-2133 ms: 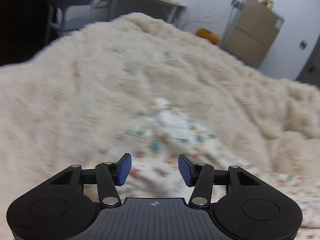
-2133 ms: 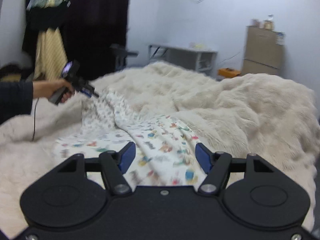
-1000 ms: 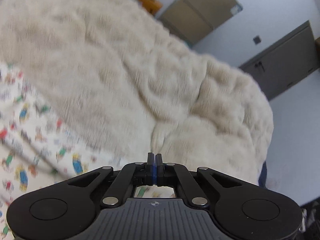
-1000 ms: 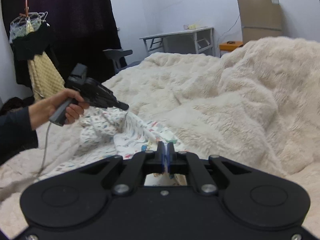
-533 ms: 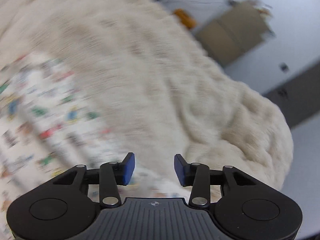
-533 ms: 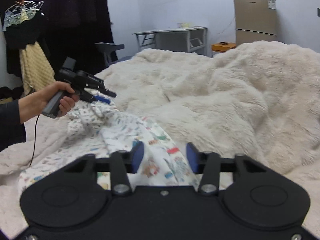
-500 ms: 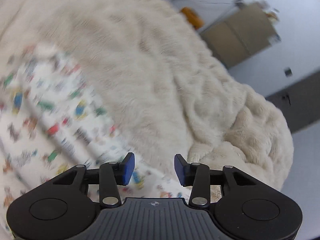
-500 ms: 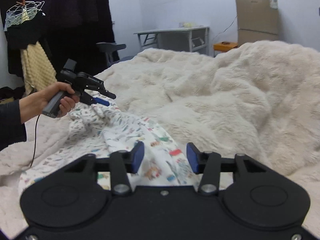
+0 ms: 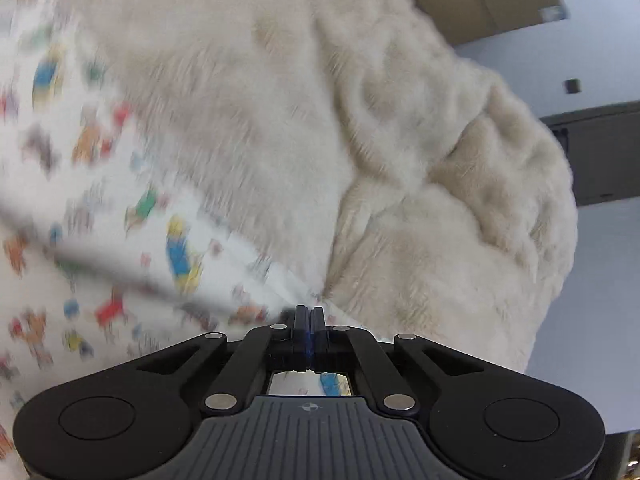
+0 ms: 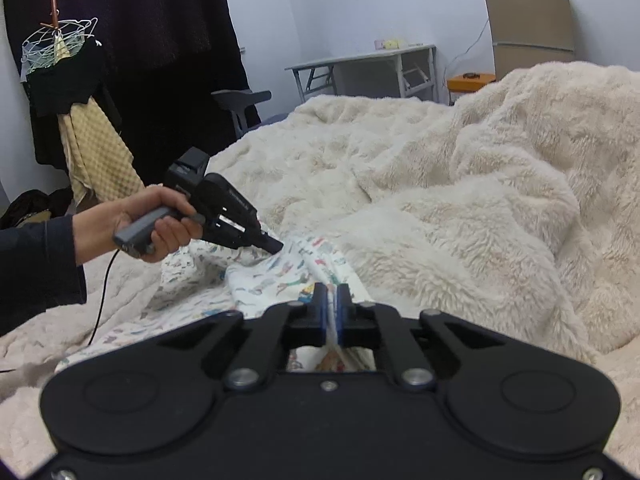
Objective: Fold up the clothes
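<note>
Garment: printed cloth point(image 10: 280, 280) lying rumpled on the fluffy blanket point(image 10: 460, 200) – blurred in the left wrist view point(image 9: 120, 200).
Right gripper point(image 10: 330, 312): fingers pressing together, pinching a fold of the cloth between the blue pads.
Left gripper point(image 9: 309, 320): fingers pressing together at the cloth's edge – tip sitting on the fabric in the right wrist view point(image 10: 276, 245); whether fabric is caught, cannot tell.
Hand point(image 10: 148, 224): gripping the left gripper's handle, dark sleeve point(image 10: 36, 264) showing.

No legible text, fridge point(image 10: 527, 24) door badge and top-corner sticker too small and blurred to read
</note>
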A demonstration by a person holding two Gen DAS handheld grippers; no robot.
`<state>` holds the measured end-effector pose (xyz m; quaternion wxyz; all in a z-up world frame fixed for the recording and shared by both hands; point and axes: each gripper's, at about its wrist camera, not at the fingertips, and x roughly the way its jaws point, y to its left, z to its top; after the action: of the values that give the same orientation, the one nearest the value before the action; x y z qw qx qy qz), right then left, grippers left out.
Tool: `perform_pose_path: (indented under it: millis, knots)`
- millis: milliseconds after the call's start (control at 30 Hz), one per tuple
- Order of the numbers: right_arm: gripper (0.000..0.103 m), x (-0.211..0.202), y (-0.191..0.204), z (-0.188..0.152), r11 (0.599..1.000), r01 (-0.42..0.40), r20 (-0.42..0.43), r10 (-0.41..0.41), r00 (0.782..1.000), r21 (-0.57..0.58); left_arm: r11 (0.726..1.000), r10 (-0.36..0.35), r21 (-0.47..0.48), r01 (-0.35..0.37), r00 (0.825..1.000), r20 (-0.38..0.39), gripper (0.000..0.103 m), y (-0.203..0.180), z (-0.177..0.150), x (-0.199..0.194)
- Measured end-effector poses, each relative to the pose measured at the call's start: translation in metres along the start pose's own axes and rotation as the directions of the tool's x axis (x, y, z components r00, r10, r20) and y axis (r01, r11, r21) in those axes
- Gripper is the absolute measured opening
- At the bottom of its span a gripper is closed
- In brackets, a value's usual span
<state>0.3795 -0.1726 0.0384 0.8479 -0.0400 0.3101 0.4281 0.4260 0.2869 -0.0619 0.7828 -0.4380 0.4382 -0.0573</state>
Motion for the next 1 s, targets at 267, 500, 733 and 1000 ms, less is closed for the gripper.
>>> perform_pose_path:
  millis: [267, 500, 733, 1000]
  knots:
    - [0.019, -0.006, 0.015, -0.002, 0.995, 0.087, -0.011, -0.088, 0.996, -0.052, 0.998, 0.046, -0.054, -0.034, 0.971, 0.234, 0.047, 0.038, 0.027, -0.107]
    - [0.034, -0.045, 0.027, -0.014, 0.998, 0.056, 0.047, -0.055, 0.997, -0.030, 0.943, 0.280, -0.264, -0.203, 0.913, 0.298, 0.052, 0.159, 0.022, -0.198]
    - [0.037, -0.055, 0.032, -0.021, 0.999, 0.032, 0.070, -0.031, 0.997, -0.014, 0.935, 0.105, -0.354, 0.019, 0.939, 0.327, 0.026, 0.237, -0.024, -0.223]
    - [0.037, -0.061, 0.039, -0.027, 1.000, 0.014, 0.087, -0.013, 0.996, -0.002, 0.915, 0.122, -0.404, -0.002, 0.955, 0.271, 0.033, 0.253, -0.034, -0.179]
